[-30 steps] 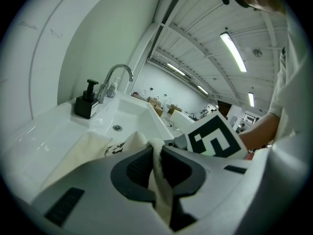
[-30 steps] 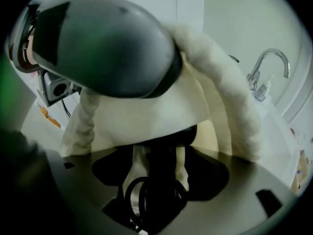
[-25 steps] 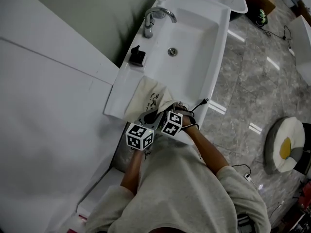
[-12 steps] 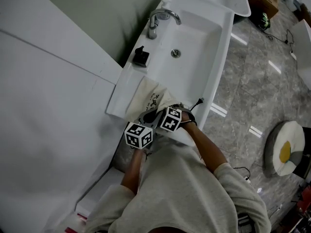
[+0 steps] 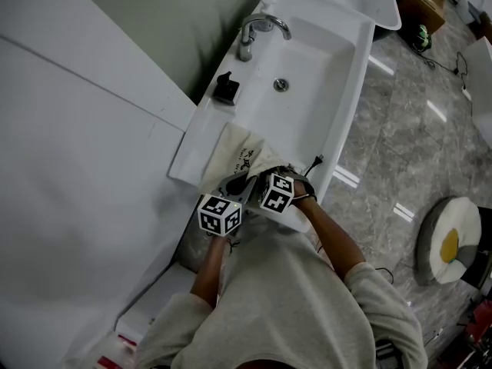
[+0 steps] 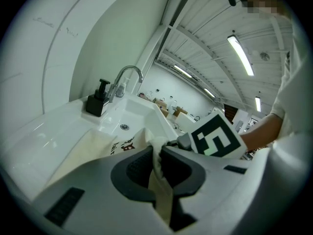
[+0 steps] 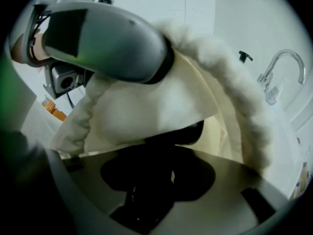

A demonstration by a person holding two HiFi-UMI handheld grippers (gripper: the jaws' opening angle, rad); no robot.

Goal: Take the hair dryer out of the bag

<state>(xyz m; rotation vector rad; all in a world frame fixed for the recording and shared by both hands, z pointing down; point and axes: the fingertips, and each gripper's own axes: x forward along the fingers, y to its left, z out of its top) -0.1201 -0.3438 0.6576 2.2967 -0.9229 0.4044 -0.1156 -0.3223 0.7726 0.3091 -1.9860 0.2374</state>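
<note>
A cream drawstring bag [image 5: 237, 154] lies on the white counter [image 5: 198, 133] beside the sink. My left gripper [image 6: 157, 153] is shut on the bag's cloth rim [image 6: 159, 180] and holds its mouth up. In the right gripper view the bag [image 7: 146, 104] gapes open and the black hair dryer [image 7: 185, 131] shows inside it. My right gripper [image 7: 157, 169] reaches steeply down into the mouth, its jaws closing with the dryer's dark body between the pads. In the head view both marker cubes crowd the bag's near end, hiding the left gripper [image 5: 229, 194] and right gripper [image 5: 267, 183] tips.
A chrome faucet [image 5: 261, 28] and a black soap dispenser [image 5: 225, 88] stand at the back of the basin [image 5: 315, 68]. A black plug and cord [image 5: 314, 164] hang over the counter's front edge. A white wall panel lies left, marble floor right.
Both hands stay at the bag's mouth. The right gripper's marker cube has tilted a little; the view itself drifted slightly.
</note>
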